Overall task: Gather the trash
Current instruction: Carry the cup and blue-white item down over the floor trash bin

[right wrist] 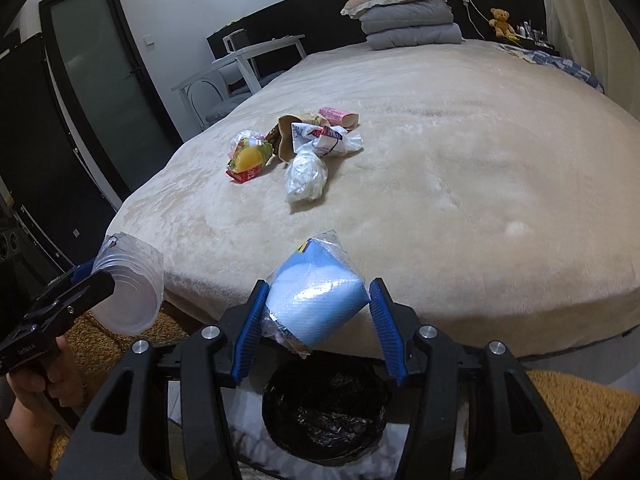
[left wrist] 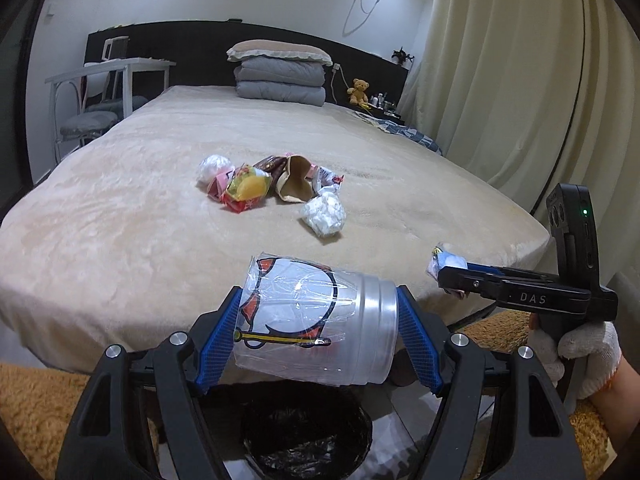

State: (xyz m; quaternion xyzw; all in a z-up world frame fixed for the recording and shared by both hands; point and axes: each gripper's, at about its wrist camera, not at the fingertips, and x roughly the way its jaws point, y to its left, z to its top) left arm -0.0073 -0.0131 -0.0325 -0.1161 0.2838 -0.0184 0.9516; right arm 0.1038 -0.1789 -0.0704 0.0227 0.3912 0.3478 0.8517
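I've got both hands loaded. My left gripper (left wrist: 318,330) has its fingers clamped on a clear plastic cup (left wrist: 316,320) lying sideways, and my right gripper (right wrist: 316,320) pinches a blue-and-white packet (right wrist: 316,304) between its blue pads. Both hang just off the foot of the bed (left wrist: 120,220), and the black-lined bin (right wrist: 326,412) sits on the floor at 6 o'clock below each load, so I judge two pieces are ready to drop but not yet binned. Plenty left: up at 12 o'clock on the bed lies a cluster of wrappers (left wrist: 248,186), a brown paper bag (left wrist: 296,182) and a crumpled white bag (left wrist: 324,214). I'd call it early going.
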